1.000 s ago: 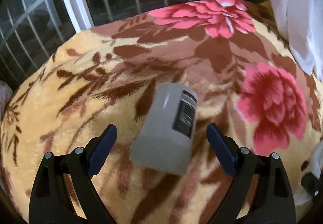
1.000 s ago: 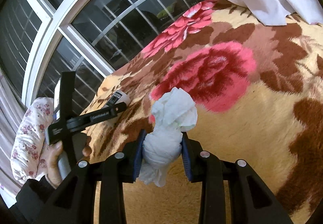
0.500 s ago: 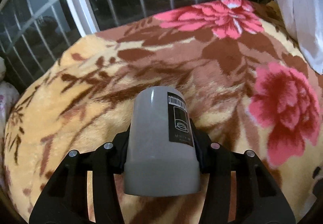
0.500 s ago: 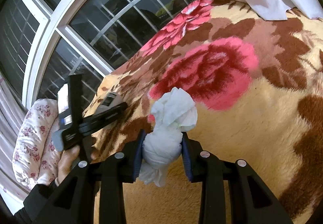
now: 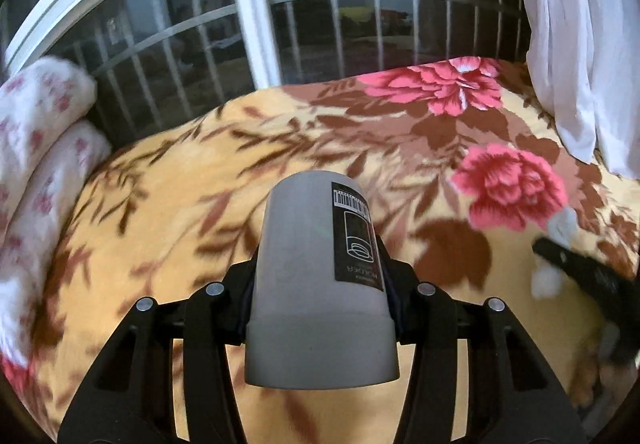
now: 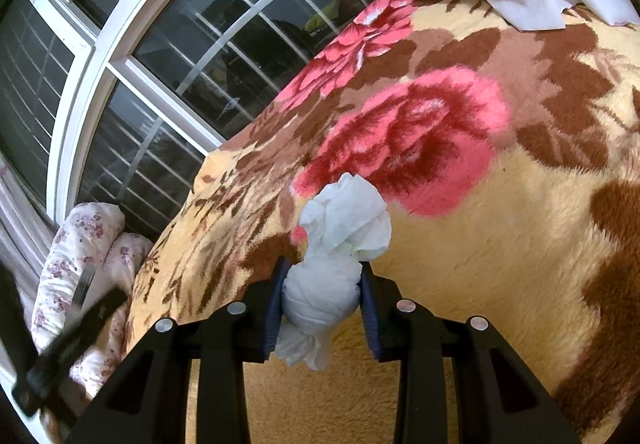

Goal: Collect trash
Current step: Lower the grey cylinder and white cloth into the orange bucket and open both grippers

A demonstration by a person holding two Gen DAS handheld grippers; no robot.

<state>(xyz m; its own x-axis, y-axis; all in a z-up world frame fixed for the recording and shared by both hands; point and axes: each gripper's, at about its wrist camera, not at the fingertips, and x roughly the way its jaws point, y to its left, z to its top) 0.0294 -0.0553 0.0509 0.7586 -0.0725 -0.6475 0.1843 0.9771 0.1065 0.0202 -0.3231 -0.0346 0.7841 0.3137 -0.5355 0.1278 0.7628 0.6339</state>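
while left gripper [image 5: 320, 276] clamps grey container [image 5: 320, 284], right gripper [image 6: 322, 304] jaws pinch tissue wad [image 6: 332, 264]

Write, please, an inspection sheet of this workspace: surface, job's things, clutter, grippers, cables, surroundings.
Surface: floral blanket covering the bed.
Job's things: grey cup with a black label, held; crumpled tissue, held.
Clutter: nothing seen.
Grippers: left gripper shut on the cup; right gripper shut on the tissue.
Cables: nothing seen.
Surroundings: barred window behind the bed, white curtain to the right, rolled flowered bedding to the left.
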